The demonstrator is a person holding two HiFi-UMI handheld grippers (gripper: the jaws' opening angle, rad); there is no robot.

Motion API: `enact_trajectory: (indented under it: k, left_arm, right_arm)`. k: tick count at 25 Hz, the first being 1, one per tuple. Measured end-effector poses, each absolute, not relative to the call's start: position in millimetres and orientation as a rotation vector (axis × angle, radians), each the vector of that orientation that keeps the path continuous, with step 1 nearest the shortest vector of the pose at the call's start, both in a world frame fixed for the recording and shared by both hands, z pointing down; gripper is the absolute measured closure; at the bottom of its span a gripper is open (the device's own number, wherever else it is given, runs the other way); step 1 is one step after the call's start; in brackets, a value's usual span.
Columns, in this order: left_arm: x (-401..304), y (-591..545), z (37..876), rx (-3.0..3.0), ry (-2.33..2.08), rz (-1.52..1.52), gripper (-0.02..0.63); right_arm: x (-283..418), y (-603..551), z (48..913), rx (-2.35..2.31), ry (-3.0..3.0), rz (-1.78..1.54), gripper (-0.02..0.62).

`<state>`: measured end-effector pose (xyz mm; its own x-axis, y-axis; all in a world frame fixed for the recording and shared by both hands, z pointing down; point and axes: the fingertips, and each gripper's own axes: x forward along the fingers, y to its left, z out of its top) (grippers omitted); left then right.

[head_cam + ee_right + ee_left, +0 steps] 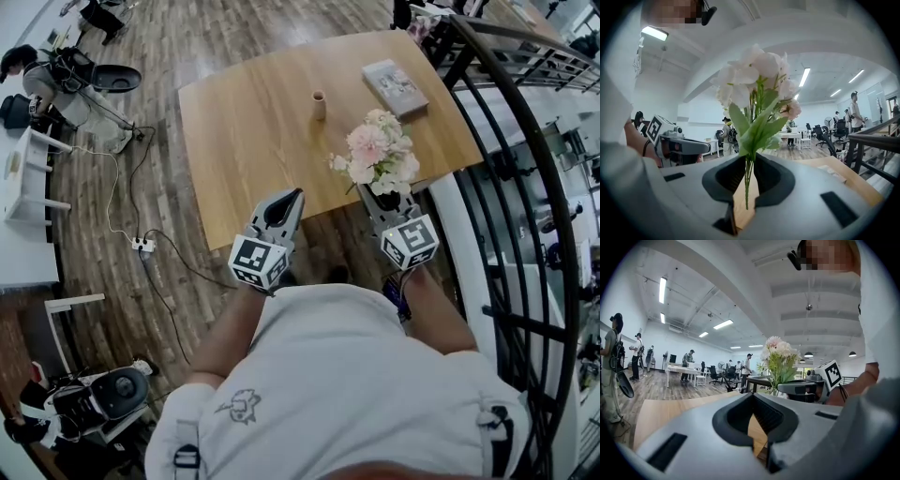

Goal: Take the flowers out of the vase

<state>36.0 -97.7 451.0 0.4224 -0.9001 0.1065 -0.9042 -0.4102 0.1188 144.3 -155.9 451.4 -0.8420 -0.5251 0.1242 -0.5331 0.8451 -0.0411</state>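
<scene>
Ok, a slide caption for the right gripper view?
Right tongs clamped on the stems of a pale pink bouquet, wooden table beyond.

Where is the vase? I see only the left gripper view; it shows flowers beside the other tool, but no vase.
Observer: In the head view the vase stands upright on the table, and nothing sticks out of it.
Operator: Does the right tool really hold the flowers?
Observer: Yes. In the right gripper view the right tool is shut on the green stems of the flowers.
Operator: What else lies on the table?
Observer: A book, near the far right corner.
</scene>
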Motion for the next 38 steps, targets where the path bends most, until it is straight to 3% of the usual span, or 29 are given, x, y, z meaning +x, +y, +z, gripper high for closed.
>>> enact_trajectory:
  k: [24,38]
  left_arm:
    - [-46,67,436,2.638,-1.455,0.02,0.601]
    - [-75,95,436,2.668,-1.443,0.002,0.601]
  right_arm:
    - [75,27,435,0.974,-2.894,0.097,0.541]
    - [65,85,431,0.944,-2.893,0.021,0.545]
